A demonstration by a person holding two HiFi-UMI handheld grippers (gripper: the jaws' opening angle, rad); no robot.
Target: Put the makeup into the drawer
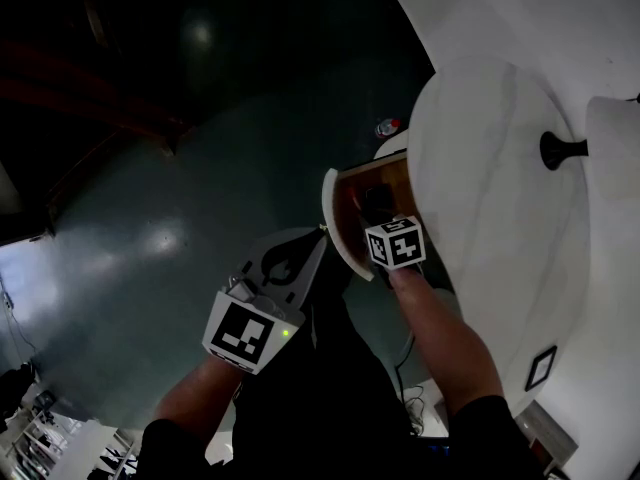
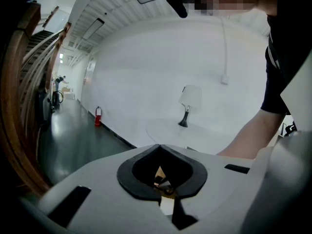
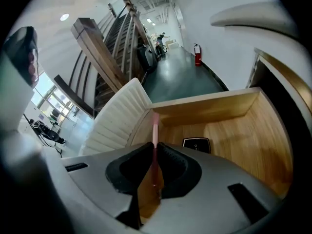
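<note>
A thin pink makeup stick (image 3: 155, 130) stands between the jaws of my right gripper (image 3: 155, 152), which is shut on it. The stick's tip points down into the open wooden drawer (image 3: 219, 106). A black compact (image 3: 196, 143) lies flat on the drawer's floor. In the head view the right gripper (image 1: 385, 223) hangs over the drawer (image 1: 333, 223), which stands out from a white cabinet (image 1: 480, 198). My left gripper (image 1: 312, 246) hovers left of the drawer front. Its jaws are shut, and I see nothing held in the left gripper (image 2: 161, 152).
The drawer's white ribbed front (image 3: 117, 121) faces a dark glossy floor (image 1: 150, 248). A black knob (image 1: 560, 150) sticks out of the cabinet at the right. A white table with a small lamp (image 2: 187, 104) and a red fire extinguisher (image 2: 98, 116) stand by the far wall.
</note>
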